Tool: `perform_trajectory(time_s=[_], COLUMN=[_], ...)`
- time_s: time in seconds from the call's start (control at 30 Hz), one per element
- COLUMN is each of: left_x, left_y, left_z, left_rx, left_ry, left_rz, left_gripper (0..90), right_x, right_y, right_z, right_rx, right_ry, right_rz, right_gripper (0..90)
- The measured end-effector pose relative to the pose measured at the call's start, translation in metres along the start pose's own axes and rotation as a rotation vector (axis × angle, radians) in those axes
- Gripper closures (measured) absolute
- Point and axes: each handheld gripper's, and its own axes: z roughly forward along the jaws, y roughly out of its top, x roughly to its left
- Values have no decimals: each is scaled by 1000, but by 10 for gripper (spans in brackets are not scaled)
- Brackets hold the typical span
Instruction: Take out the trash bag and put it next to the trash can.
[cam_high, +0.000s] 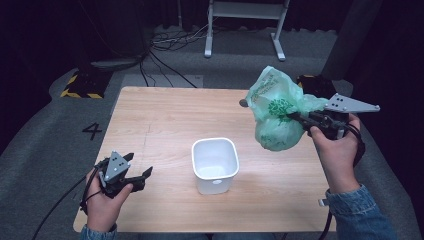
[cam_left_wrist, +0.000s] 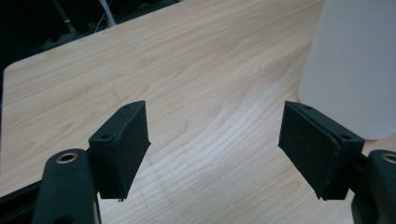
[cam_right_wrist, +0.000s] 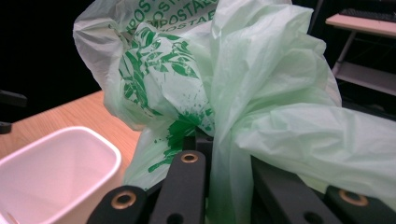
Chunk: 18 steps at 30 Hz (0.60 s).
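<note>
Our right gripper (cam_high: 300, 118) is clamped on a bunched fold of the green bag (cam_high: 274, 111), which hangs in the air off to the right of the white bin (cam_high: 215, 164) on the worktop (cam_high: 165, 120). The left gripper (cam_high: 141, 174) rests with jaws wide apart and nothing between them, near the bin. We think the thin film could slip free. Since the bag billows wider than the bin's mouth, it may catch the rim and tip the unsteadied bin.
</note>
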Motion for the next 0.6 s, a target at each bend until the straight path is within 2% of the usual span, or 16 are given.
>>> perform_trajectory(time_s=[0.2, 0.43, 0.6], left_x=[1, 4, 7], left_y=[-3, -10, -11], left_z=[-2, 5, 8], left_rx=[-19, 22, 41], left_ry=[-2, -27, -21], left_rz=[0, -16, -14], left_gripper=[243, 242, 241], right_x=[-8, -13, -14], right_y=[-21, -46, -65], right_z=[7, 15, 22], right_rx=[57, 113, 158], right_ry=[-19, -9, 0], right_rz=[18, 42, 60], right_gripper=[879, 877, 876])
